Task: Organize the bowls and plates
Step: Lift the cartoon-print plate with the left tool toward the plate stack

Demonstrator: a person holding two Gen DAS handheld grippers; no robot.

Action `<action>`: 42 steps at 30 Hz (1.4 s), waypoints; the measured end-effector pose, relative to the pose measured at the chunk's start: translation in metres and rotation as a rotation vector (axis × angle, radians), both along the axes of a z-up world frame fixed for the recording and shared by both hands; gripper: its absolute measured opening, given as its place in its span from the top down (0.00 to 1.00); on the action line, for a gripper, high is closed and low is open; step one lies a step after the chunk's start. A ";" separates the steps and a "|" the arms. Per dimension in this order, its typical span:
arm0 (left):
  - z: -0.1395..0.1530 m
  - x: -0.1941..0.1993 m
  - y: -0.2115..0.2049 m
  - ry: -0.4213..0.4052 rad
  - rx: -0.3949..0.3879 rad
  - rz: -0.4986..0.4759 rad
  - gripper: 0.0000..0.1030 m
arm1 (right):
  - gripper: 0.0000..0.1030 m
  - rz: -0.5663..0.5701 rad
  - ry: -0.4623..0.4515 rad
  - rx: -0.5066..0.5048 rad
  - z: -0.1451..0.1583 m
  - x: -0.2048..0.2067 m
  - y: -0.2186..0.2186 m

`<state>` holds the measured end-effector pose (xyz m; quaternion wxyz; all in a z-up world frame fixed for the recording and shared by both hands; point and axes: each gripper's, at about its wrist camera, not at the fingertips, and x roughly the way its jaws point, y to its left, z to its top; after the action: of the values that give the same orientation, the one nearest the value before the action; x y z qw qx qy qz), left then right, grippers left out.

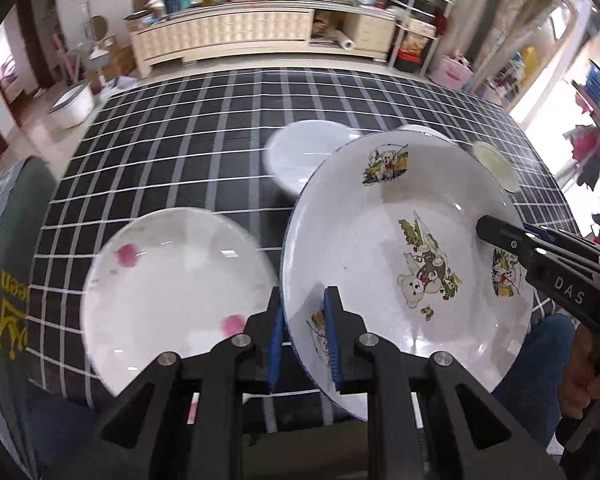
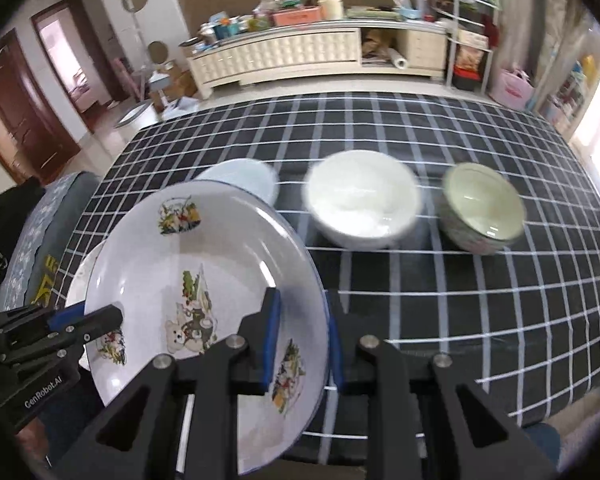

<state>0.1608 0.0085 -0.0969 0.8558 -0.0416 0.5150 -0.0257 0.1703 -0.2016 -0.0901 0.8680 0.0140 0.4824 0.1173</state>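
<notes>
I have the bear plate [image 1: 380,248] pinched at two points of its rim: left gripper [image 1: 305,322] clamped on the near-left edge, right gripper [image 2: 302,340] clamped on the opposite edge. The plate is white with a thin blue rim and cartoon bear prints at the centre and around the border; it sits tilted above the table. Beside it to the left, a white plate with pink marks [image 1: 172,288] lies flat on the black checked tablecloth [image 2: 460,320]. Further back stand a pale bowl [image 2: 240,178], a white bowl [image 2: 362,200] and a greenish bowl [image 2: 482,208]. Behind the table is a cream sideboard [image 2: 280,56], its top cluttered.
</notes>
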 end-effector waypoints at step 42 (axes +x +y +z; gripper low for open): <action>-0.055 -0.014 0.164 0.127 -0.006 0.295 0.84 | 0.75 0.296 0.165 -0.122 -0.070 0.035 0.174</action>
<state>0.1470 0.1729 -0.1524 0.8160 -0.1208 0.5561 0.1014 0.2054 -0.0276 -0.1598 0.7980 -0.1005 0.5548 0.2129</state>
